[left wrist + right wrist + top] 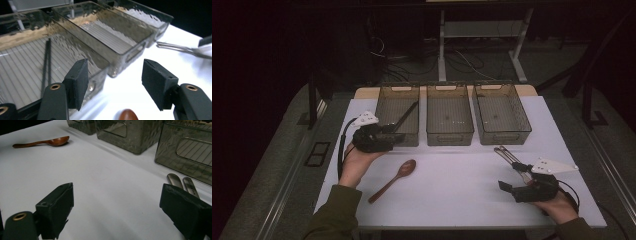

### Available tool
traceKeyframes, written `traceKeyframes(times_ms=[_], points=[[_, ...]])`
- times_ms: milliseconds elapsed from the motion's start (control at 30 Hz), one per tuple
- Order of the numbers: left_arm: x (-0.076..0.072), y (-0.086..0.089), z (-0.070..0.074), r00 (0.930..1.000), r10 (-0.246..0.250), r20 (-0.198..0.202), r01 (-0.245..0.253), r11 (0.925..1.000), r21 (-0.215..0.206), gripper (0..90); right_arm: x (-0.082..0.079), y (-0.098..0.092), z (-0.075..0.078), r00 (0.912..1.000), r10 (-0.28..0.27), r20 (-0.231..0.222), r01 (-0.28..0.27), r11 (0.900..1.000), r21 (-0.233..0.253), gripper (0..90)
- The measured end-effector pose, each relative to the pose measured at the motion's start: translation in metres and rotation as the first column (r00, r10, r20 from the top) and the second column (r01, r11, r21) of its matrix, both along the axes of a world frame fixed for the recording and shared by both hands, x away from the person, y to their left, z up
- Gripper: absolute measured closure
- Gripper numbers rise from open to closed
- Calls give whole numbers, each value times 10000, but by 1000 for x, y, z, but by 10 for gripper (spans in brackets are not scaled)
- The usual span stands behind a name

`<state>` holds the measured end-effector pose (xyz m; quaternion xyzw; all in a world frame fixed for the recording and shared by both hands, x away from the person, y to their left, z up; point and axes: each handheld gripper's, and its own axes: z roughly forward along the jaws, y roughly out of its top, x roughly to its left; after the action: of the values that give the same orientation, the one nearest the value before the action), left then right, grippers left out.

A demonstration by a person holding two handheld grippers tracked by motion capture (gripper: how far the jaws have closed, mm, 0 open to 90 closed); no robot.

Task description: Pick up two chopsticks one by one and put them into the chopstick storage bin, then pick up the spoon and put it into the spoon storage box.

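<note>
My left gripper hangs at the near wall of the left bin, its jaws spread wide and holding nothing; in the left gripper view the gap between the two black pads frames that bin's near corner, with the bowl of the wooden spoon just below. I judge I hold it there, open, because the pair of black chopsticks already lies inside that bin and the hand is free for the next piece.

My right gripper sits low at about five o'clock on the white table, jaws also wide apart and empty. The metal tongs lie just beyond it toward eleven o'clock, their handle ends near the right bin's front wall; in the right gripper view those two handle ends peek out beside my right-hand pad. I keep the jaws open and low, I think, so they can straddle the tongs.

The spoon lies loose on the table at about seven o'clock, bowl pointing toward one o'clock, well apart from the tongs and touching neither gripper.

Three clear smoky bins stand side by side along the twelve o'clock edge. The left one holds the chopsticks, leaning across its floor. The middle bin and the right bin look empty, as far as I can tell through the rippled walls.
</note>
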<state>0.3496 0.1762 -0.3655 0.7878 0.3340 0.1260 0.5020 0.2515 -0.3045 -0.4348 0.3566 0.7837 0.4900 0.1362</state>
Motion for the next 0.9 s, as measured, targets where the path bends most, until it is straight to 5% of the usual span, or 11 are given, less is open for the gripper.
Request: traceKeyframes(times_ms=[233, 733, 900], points=[[-23, -1, -12, 9997, -216, -118, 220, 9993, 319, 421, -1, -1, 0, 10000, -34, 7, 34, 10000, 13, 111], [-69, 21, -47, 9955, -376, -870, 424, 9976, 543, 883, -1, 0, 1, 10000, 10, 19, -10, 10000, 10, 111], [-82, 24, -54, 9932, -334, -1118, 414, 9967, 697, 886, -1, 0, 1, 10000, 13, 29, -13, 10000, -5, 111]])
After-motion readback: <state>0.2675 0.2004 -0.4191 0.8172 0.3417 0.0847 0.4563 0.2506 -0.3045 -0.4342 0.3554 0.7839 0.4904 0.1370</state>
